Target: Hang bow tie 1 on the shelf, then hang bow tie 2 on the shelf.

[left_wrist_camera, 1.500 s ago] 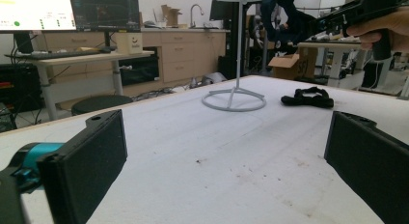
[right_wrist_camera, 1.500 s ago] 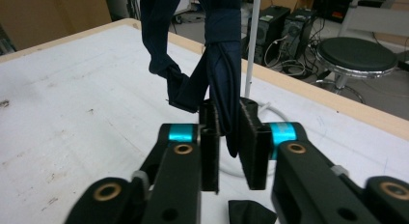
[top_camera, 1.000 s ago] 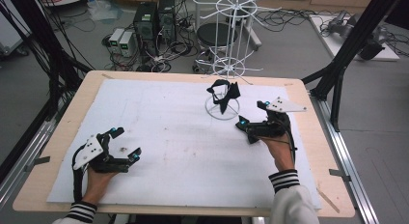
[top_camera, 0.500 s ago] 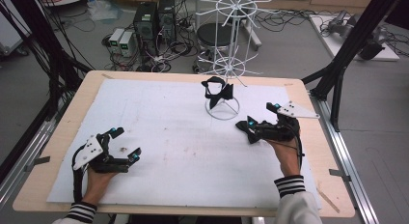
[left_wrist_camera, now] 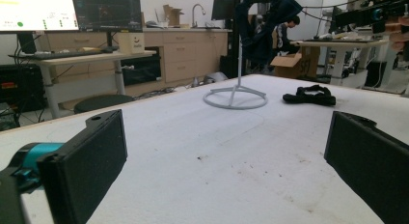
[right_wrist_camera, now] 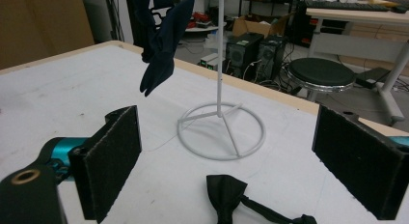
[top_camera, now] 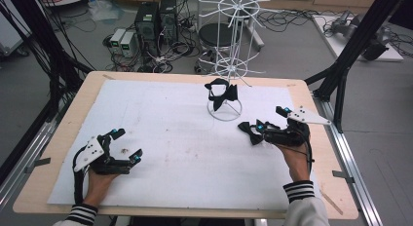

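A white wire rack stands on a ring base at the table's far middle, with a dark bow tie hanging on it. A second black bow tie lies flat on the white mat to the right of the base. My right gripper is open just beside that tie. In the right gripper view the tie lies low between the spread jaws of the right gripper, behind it the ring base and the hanging tie. My left gripper rests open and holds nothing at the near left.
The white mat covers most of the wooden table. Black frame struts rise off the table's right edge. In the left gripper view the rack base and the lying tie sit far ahead.
My right gripper has drifted slightly to the right and away from the rack. The hanging bow tie has turned a little. The left gripper has stayed put.
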`<state>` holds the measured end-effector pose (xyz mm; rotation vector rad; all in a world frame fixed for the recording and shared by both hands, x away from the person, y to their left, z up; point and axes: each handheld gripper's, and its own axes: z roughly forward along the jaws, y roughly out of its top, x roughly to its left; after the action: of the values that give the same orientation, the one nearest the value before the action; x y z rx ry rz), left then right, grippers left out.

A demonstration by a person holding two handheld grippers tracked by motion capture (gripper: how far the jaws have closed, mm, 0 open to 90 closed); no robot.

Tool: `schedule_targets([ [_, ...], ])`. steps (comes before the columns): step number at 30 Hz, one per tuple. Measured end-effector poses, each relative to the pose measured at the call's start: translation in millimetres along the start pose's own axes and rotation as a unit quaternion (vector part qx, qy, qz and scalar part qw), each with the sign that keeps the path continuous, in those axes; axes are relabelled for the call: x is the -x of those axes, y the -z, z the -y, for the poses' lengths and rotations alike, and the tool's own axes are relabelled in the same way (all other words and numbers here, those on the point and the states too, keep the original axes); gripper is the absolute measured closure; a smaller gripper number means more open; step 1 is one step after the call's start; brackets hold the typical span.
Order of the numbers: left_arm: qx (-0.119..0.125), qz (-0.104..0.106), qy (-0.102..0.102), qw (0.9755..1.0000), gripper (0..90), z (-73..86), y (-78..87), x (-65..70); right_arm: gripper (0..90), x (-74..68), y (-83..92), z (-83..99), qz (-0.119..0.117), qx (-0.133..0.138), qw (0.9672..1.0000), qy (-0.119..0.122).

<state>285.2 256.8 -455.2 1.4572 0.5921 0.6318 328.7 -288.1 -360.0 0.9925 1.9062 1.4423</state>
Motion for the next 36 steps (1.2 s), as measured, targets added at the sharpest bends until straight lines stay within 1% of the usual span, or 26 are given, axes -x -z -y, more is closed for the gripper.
schedule_targets([
  [6, 0.0, 0.0, -0.001, 1.0, 1.7, 0.0, 0.0, 0.1, 9.4, 1.4, 7.1, 2.9, 0.01, 0.005, 0.9999, 0.0],
  [9, 0.0, 0.0, 0.0, 1.0, 1.7, 0.0, 0.1, 0.1, 9.4, 2.3, 9.3, 4.8, 0.013, 0.006, 0.9999, -0.007],
  [17, 0.001, 0.0, 0.001, 1.0, 1.8, 0.1, 0.1, 0.0, 9.5, 5.9, 9.0, 6.7, 0.016, 0.008, 0.9998, -0.009],
  [20, 0.001, 0.0, 0.001, 1.0, 1.8, 0.1, 0.1, 0.0, 9.4, 6.6, 8.5, 7.1, 0.016, 0.005, 0.9998, -0.014],
  [28, 0.002, 0.0, 0.001, 1.0, 1.7, 0.2, 0.1, 0.0, 9.4, 6.9, 6.4, 4.7, 0.015, 0.001, 0.9998, -0.009],
  [36, 0.002, 0.0, 0.001, 1.0, 1.8, 0.2, 0.2, -0.1, 9.4, 9.1, 2.0, 2.3, 0.019, -0.016, 0.9997, -0.005],
])
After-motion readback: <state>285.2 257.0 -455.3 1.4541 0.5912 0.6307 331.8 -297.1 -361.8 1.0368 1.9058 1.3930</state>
